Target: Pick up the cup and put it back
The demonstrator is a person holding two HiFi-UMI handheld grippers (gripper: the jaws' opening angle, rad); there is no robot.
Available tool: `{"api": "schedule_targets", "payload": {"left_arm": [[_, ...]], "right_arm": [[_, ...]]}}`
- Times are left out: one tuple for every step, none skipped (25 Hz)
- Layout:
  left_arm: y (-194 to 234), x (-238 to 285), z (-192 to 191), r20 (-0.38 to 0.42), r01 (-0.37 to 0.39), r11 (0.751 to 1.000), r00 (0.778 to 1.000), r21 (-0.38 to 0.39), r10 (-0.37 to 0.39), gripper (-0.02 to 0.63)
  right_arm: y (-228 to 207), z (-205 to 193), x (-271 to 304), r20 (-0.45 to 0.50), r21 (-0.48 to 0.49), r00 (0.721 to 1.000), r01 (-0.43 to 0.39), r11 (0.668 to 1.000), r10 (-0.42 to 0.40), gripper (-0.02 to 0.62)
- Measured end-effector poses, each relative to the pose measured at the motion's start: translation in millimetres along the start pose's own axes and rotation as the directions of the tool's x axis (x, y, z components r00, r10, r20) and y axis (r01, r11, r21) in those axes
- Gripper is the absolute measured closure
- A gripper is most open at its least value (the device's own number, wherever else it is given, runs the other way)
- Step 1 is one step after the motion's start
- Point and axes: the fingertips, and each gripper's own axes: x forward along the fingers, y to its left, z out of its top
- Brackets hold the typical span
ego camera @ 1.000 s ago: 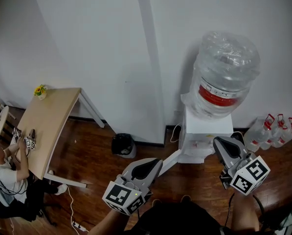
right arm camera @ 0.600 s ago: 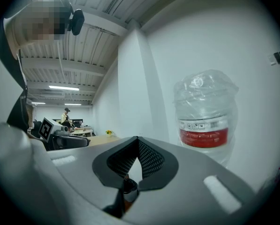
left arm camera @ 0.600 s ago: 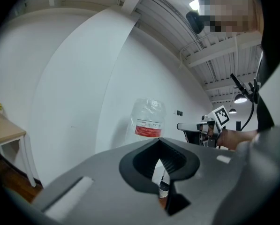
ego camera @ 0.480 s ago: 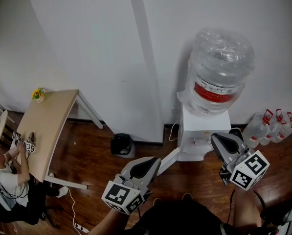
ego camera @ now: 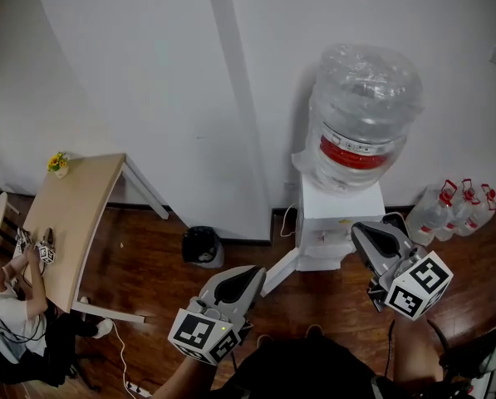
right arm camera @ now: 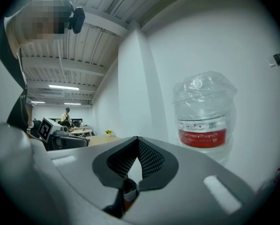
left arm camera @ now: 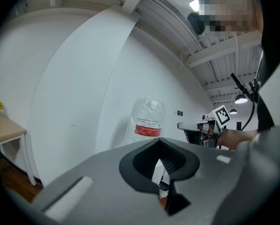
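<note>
I cannot make out a cup in any view. A white water dispenser [ego camera: 339, 219] carrying a big clear bottle [ego camera: 360, 115] stands against the wall. My left gripper [ego camera: 258, 270] is held level over the wooden floor, left of the dispenser, jaws shut with nothing between them. My right gripper [ego camera: 357, 229] is just in front of the dispenser's tap recess, also shut and holding nothing. In the left gripper view the shut jaw tips [left arm camera: 158, 139] point at the bottle [left arm camera: 149, 121]. The right gripper view has the bottle [right arm camera: 205, 111] to the right of the shut tips [right arm camera: 138, 138].
A black bin [ego camera: 201, 244] sits on the floor left of the dispenser. Several spare water bottles [ego camera: 455, 210] stand at the right by the wall. A wooden table [ego camera: 73, 214] with a flower pot [ego camera: 58, 163] is at the left, with a seated person [ego camera: 2, 302] beside it.
The whole head view has drifted a little left. Both grippers keep their places relative to the dispenser, and their jaws stay shut.
</note>
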Motion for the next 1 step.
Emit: {"api": "schedule_targets", "payload": {"left_arm": [[0.5,-1.4,-0.1,0.0,-0.003,1.0,1.0,0.0,0.003,0.396]], "right_arm": [[0.9,0.2,0.2,0.004,-0.001,1.0,0.001,1.0,-0.001,0.595]]}}
